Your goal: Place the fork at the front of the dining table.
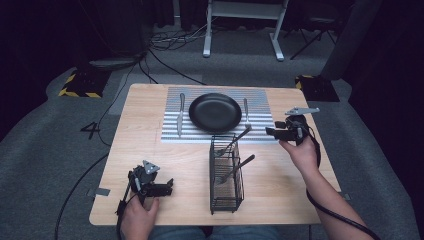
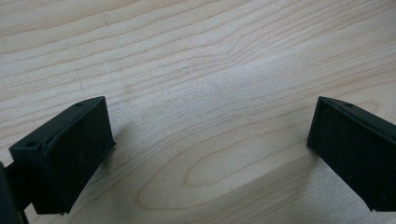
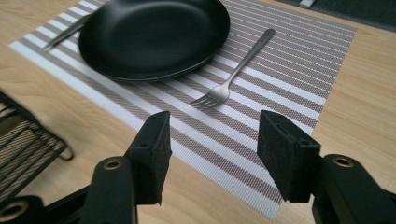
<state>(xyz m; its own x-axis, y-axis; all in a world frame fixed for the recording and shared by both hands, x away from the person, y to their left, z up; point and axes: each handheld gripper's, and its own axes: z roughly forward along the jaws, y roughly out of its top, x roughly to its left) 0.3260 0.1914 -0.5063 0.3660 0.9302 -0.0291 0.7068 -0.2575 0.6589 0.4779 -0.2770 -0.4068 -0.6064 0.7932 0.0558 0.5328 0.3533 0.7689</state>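
My right gripper (image 3: 212, 154) jaws gape empty above the fork (image 3: 236, 72); my left gripper (image 2: 210, 154) jaws stand wide over bare desk (image 2: 196, 60).

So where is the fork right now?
The fork lies on the striped placemat, just right of the black plate in the high view, ahead of the open right gripper.

Ahead of the right hand-held gripper (image 3: 212, 156), the black plate (image 3: 154, 37) is cut off by the top edge. To its left, the wire basket (image 3: 25, 140) is cut off by the frame's edge. The utensils (image 1: 234, 157) in the basket are too small to be identified.
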